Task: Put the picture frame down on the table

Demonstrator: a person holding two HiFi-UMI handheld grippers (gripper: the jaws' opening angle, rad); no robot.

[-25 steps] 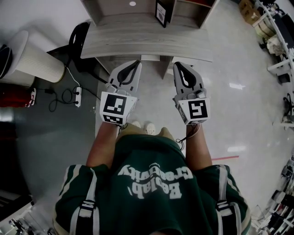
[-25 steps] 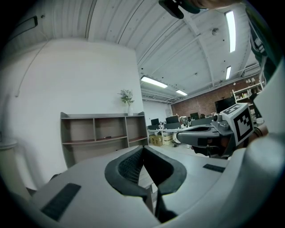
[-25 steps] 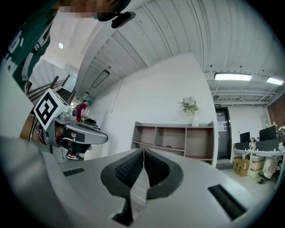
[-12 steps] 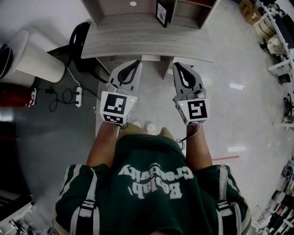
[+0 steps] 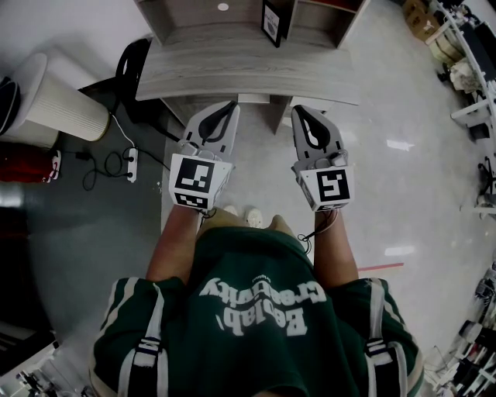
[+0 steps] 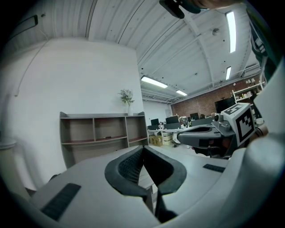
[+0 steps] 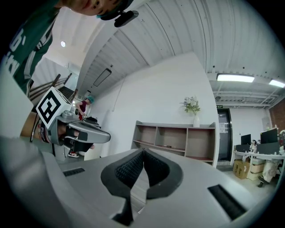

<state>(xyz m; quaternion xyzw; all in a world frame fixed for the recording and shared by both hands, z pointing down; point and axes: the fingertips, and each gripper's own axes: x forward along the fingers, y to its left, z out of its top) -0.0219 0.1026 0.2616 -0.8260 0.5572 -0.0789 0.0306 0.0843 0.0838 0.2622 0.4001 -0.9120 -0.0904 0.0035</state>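
Note:
A black-edged picture frame (image 5: 273,22) stands upright at the back of the grey wooden table (image 5: 232,74), against a shelf unit (image 5: 194,12). My left gripper (image 5: 225,109) and right gripper (image 5: 303,113) hang side by side just short of the table's near edge, well apart from the frame. Both point level at the table. In the left gripper view the left gripper (image 6: 143,149) has its pads together with nothing between them. The right gripper (image 7: 143,152) is likewise shut and empty. I cannot make out the frame in either gripper view.
A white ribbed cylinder (image 5: 58,97) stands on the floor at the left, with a power strip (image 5: 130,163) and cable beside it. A black object (image 5: 133,66) leans at the table's left end. The shelf unit (image 7: 178,141) carries a vase of flowers (image 7: 192,109).

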